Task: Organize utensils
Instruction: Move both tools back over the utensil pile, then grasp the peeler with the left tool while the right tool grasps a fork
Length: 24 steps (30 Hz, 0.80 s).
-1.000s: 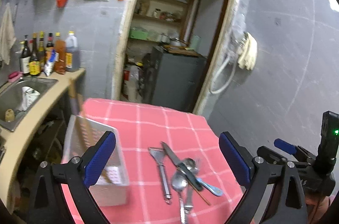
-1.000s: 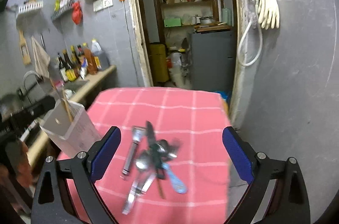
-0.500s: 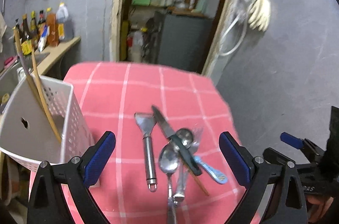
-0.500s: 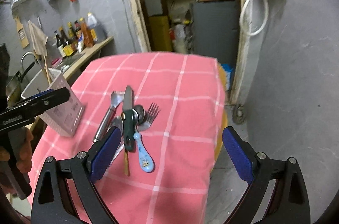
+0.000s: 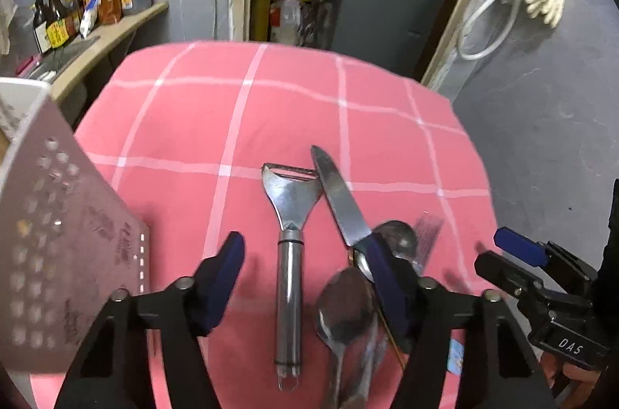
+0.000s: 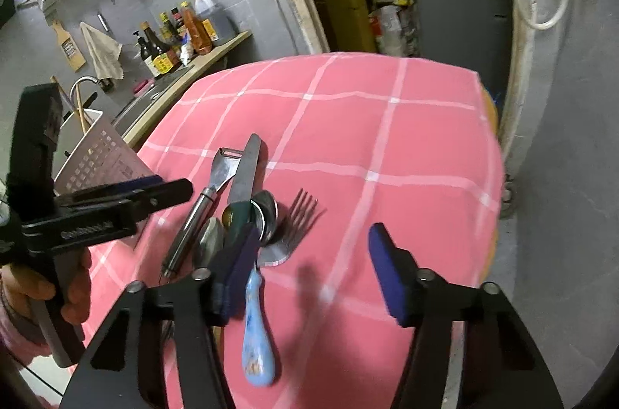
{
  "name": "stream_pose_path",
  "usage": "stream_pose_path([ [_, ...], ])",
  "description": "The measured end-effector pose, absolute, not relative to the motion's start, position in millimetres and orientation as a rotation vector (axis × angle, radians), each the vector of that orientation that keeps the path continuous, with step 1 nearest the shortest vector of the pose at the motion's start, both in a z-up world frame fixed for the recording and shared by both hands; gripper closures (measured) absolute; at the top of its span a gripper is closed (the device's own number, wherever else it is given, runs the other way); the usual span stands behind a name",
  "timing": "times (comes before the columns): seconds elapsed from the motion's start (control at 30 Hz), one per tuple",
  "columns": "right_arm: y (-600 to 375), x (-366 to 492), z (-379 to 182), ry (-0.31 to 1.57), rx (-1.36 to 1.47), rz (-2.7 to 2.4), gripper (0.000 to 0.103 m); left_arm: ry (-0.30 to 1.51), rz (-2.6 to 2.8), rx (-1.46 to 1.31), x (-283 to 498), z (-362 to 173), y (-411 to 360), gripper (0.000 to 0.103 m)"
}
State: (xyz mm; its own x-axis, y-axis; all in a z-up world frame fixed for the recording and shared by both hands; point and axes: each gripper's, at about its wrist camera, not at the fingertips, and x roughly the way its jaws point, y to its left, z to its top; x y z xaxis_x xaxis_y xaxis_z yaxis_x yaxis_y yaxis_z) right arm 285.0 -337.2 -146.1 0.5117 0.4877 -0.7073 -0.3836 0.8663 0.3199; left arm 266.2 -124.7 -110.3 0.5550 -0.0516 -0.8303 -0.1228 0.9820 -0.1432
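On the tabletop, covered with a pink checked cloth, the utensils lie in a loose heap near its front edge: a steel peeler lies a little apart at the left, its handle pointing toward the camera; just beside it a knife with a dark handle crosses over two spoons, and a fork and a pale blue-handled spoon lie at the right of the pile. A white perforated basket with a wooden stick in it stands at the tabletop's left edge, probably the place for them. The left claw hangs over the peeler's handle, its jaws closing with the handle between them but not yet pressed by the pads. The right claw is likewise closing; between its jaws are the blue handle and bare cloth, and nothing is gripped. All these pieces look stiff and light, but the polished steel is likely slippery and lies flat against the cloth, so a pinch needs to come low and square. The peeler's round handle seems the easiest hold, around its middle, well away from the blade head. The knife is best taken by its dark handle, and since it rests on the spoons, lifting it could drag or scatter them. The blue handle is thick and rounded, and may be ceramic, so it calls for a gentler squeeze.
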Motion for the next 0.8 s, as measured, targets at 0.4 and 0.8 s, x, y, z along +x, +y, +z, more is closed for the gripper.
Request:
stream_pose_path([
  [0.4,-313,329,-182,1.001,0.202,0.646,0.079,1.153,0.028,-0.250,305,-144,-116,0.062],
  [0.8,-318,322,-184,1.015,0.303,0.608,0.098,1.211,-0.003,-0.177,315,-140,-119,0.086],
])
